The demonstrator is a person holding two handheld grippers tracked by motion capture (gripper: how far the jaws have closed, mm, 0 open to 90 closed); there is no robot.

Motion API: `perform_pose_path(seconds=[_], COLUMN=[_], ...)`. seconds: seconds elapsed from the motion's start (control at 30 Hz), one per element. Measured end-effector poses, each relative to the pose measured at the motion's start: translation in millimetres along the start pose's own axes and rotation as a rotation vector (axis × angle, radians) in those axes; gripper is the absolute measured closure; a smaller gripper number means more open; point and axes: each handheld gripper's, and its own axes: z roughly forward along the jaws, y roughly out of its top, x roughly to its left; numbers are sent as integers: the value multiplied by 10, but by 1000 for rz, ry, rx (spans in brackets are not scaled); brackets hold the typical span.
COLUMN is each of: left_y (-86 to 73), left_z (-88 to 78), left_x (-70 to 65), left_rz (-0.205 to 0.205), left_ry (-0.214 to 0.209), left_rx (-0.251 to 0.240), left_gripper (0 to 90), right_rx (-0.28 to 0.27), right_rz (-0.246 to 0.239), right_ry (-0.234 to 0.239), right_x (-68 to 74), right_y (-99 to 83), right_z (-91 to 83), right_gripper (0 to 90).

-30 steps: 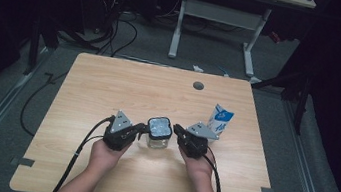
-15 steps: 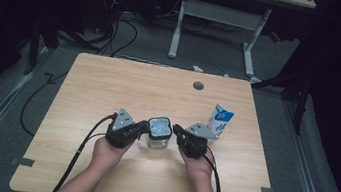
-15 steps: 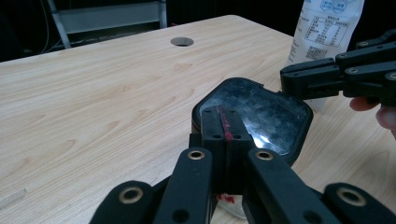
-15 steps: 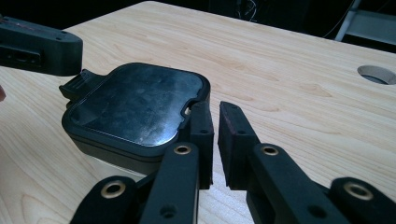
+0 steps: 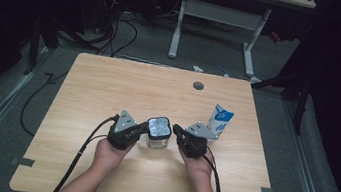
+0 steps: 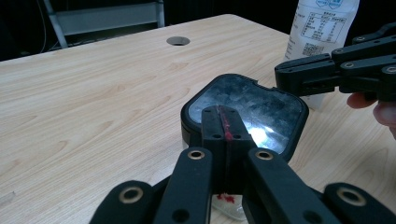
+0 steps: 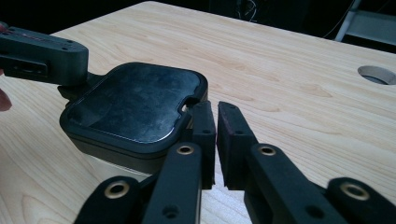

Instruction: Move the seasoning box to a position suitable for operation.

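Observation:
A clear square container with a black lid [image 5: 158, 129] stands on the wooden table [image 5: 108, 92] between my two grippers. My left gripper [image 5: 142, 130] is shut, and its tips [image 6: 225, 119] rest on the lid's [image 6: 254, 112] near edge. From the other side, my right gripper [image 5: 177, 130] reaches the lid's [image 7: 130, 100] notched corner. Its jaws [image 7: 216, 114] have just been closing to a thin slit with nothing in it, and one jaw touches the lid's rim. A hand holds each gripper.
A white and blue milk carton [image 5: 219, 120] stands upright behind my right gripper, close to it. A round cable hole [image 5: 198, 86] lies in the far middle of the table. Cables trail from both grippers toward the near edge.

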Motion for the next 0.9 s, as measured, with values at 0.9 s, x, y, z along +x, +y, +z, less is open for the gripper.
perform_pose_path(seconds=[0.9], left_y=[-20], left_z=[-28], left_x=[19], left_rz=[9], left_ry=[15], left_rx=[-12], left_gripper=[900], right_rx=[-7], right_rz=[-4], right_ry=[6], right_x=[3], right_y=[8], right_z=[-25], right_gripper=[897])
